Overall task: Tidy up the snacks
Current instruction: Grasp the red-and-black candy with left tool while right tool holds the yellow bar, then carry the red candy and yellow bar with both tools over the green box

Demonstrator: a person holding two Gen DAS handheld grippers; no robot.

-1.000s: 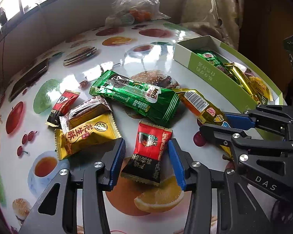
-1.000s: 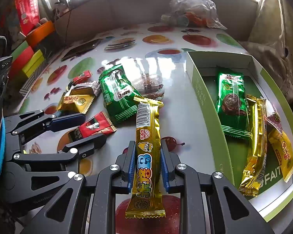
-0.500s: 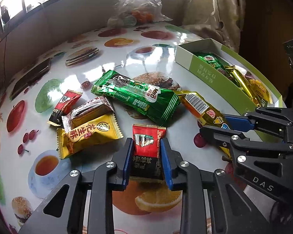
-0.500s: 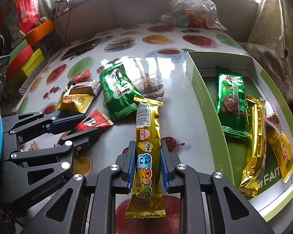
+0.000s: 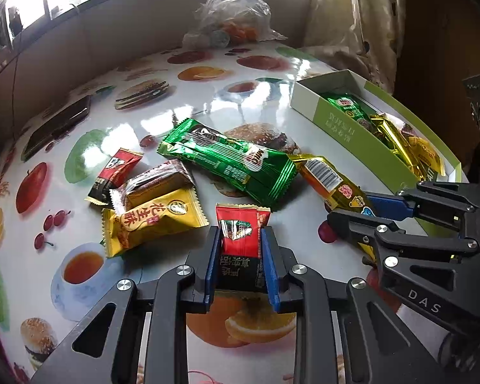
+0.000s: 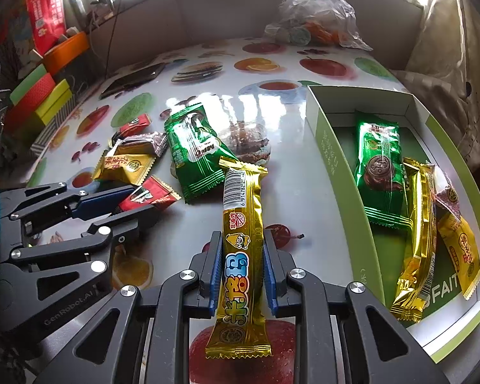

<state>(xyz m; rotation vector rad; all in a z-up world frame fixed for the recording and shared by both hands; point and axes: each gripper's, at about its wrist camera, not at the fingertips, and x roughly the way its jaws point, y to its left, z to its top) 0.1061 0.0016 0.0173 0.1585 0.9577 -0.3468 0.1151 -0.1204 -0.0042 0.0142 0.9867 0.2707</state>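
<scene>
Left view: the left tongs point(image 5: 241, 249) pinch a red pack point(image 5: 240, 240) low over the table point(image 5: 272, 112), beside a yellow pack point(image 5: 153, 220) and a green pack point(image 5: 230, 163).

Right view: the right tongs point(image 6: 243, 256) squeeze a gold bar point(image 6: 240, 240) on the table, left of the box point(image 6: 323, 140).

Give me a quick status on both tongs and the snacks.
Left tongs shut on red packet. Right tongs shut on gold bar. Green box right, path open.
</scene>
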